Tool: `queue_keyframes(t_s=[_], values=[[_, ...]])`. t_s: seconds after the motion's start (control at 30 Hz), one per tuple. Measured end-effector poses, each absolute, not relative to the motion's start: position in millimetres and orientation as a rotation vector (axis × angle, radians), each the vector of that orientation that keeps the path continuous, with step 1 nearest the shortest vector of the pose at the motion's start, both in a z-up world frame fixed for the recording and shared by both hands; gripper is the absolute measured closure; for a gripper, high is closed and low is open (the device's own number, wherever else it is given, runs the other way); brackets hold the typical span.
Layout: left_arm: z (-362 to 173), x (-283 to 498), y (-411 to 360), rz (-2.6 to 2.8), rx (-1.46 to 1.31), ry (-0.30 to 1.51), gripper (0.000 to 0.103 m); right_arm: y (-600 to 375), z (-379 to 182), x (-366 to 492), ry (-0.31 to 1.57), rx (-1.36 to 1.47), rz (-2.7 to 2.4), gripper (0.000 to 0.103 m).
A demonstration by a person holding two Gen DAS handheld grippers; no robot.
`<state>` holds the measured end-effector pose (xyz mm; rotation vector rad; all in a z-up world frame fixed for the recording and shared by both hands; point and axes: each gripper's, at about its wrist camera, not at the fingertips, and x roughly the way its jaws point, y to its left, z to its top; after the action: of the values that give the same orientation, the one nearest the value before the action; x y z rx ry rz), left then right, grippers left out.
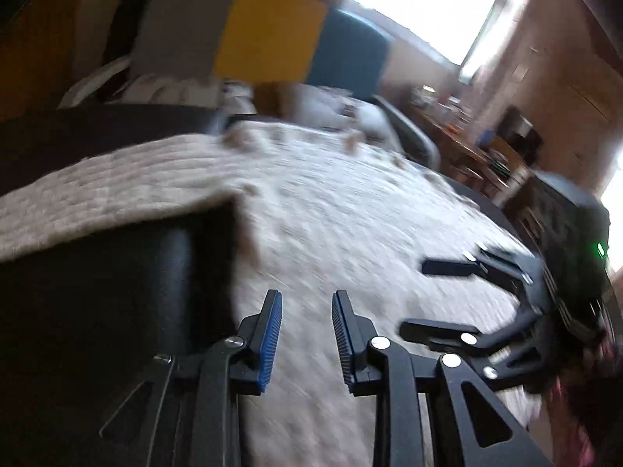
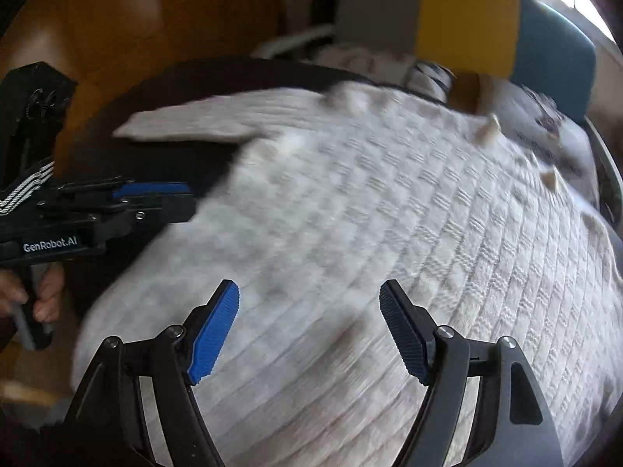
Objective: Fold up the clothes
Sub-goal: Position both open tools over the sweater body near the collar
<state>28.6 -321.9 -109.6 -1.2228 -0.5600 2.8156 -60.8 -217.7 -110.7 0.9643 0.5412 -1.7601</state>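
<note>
A cream knitted sweater (image 1: 350, 202) (image 2: 389, 214) lies spread flat on a dark round table (image 1: 97, 303) (image 2: 187, 78). One sleeve (image 1: 97, 202) (image 2: 183, 124) stretches out to the left. My left gripper (image 1: 305, 299) hovers over the sweater's left side, near the underarm, and is open with a narrow gap and nothing between the blue pads. From the right wrist view, the left gripper (image 2: 187, 198) sits at the sweater's left edge, held by a hand (image 2: 43, 292). My right gripper (image 2: 310, 288) (image 1: 428, 297) is wide open above the sweater's body, holding nothing.
Behind the table, grey (image 1: 179, 31), yellow (image 1: 268, 35) and blue (image 1: 350, 54) cushions or chair backs stand. A heap of pale clothes (image 1: 335, 109) (image 2: 545, 132) lies at the far edge. Cluttered shelves (image 1: 479, 148) and a bright window (image 1: 428, 4) are at the right.
</note>
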Motion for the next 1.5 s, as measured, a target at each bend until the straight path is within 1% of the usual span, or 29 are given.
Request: queue_keyframes(t_s=[0.03, 0.1, 0.17, 0.27, 0.33, 0.37, 0.4, 0.43, 0.53, 0.7, 0.73, 0.77, 0.8, 0.83, 0.93, 1.13, 1.17, 1.27, 1.3, 1.33, 1.4, 1.47, 1.5], values=[[-109, 28, -315, 2.807, -1.246, -0.520, 0.076, -217, -110, -53, 0.566, 0.955, -1.741, 0.025], [-125, 29, -296, 2.806, -1.395, -0.395, 0.077, -214, -117, -43, 0.618, 0.968, -1.722, 0.025], [-133, 35, -291, 2.851, -1.401, -0.385, 0.076, -213, -133, -40, 0.709, 1.005, -1.735, 0.025], [-125, 35, -297, 2.841, -1.409, -0.501, 0.077, -205, -138, -43, 0.654, 1.007, -1.764, 0.025], [-120, 45, -308, 2.809, -1.345, -0.644, 0.076, -202, -136, -44, 0.639, 1.019, -1.780, 0.025], [-117, 51, -312, 2.807, -1.329, -0.664, 0.075, -199, -133, -44, 0.628, 1.017, -1.782, 0.025], [-116, 57, -314, 2.825, -1.331, -0.649, 0.070, -196, -129, -43, 0.606, 1.007, -1.772, 0.025], [-118, 55, -315, 2.835, -1.340, -0.639, 0.070, -193, -125, -41, 0.589, 0.993, -1.756, 0.025], [-126, 59, -328, 2.804, -1.389, -0.691, 0.069, -181, -121, -34, 0.560, 1.000, -1.735, 0.025], [-137, 51, -328, 2.789, -1.431, -0.684, 0.069, -160, -135, -29, 0.512, 1.072, -1.767, 0.025], [-140, 49, -326, 2.777, -1.434, -0.679, 0.069, -157, -138, -29, 0.509, 1.071, -1.775, 0.025], [-140, 46, -321, 2.798, -1.443, -0.612, 0.069, -154, -138, -29, 0.507, 1.062, -1.782, 0.025], [-139, 44, -318, 2.814, -1.455, -0.579, 0.075, -152, -138, -28, 0.502, 1.059, -1.788, 0.025], [-136, 46, -319, 2.815, -1.431, -0.601, 0.092, -150, -138, -28, 0.497, 1.060, -1.793, 0.025], [-128, 50, -320, 2.822, -1.361, -0.662, 0.095, -148, -137, -25, 0.528, 1.048, -1.811, 0.025], [-133, 57, -309, 3.050, -1.471, -0.323, 0.095, -140, -143, -25, 0.504, 1.017, -1.839, 0.023], [-139, 57, -297, 3.105, -1.513, -0.131, 0.095, -140, -144, -25, 0.501, 1.012, -1.844, 0.022], [-137, 62, -294, 3.049, -1.466, -0.238, 0.095, -141, -145, -25, 0.516, 0.996, -1.855, 0.020], [-136, 63, -293, 3.029, -1.450, -0.272, 0.094, -140, -146, -27, 0.510, 0.997, -1.856, 0.020], [-135, 65, -293, 3.009, -1.433, -0.316, 0.089, -140, -146, -29, 0.502, 0.999, -1.855, 0.020], [-136, 75, -320, 2.943, -1.377, -0.642, 0.082, -137, -142, -34, 0.475, 1.026, -1.846, 0.020], [-136, 85, -347, 2.851, -1.308, -0.946, 0.077, -130, -134, -39, 0.426, 1.060, -1.834, 0.020], [-137, 90, -355, 2.849, -1.291, -0.996, 0.074, -123, -129, -40, 0.390, 1.065, -1.832, 0.020]])
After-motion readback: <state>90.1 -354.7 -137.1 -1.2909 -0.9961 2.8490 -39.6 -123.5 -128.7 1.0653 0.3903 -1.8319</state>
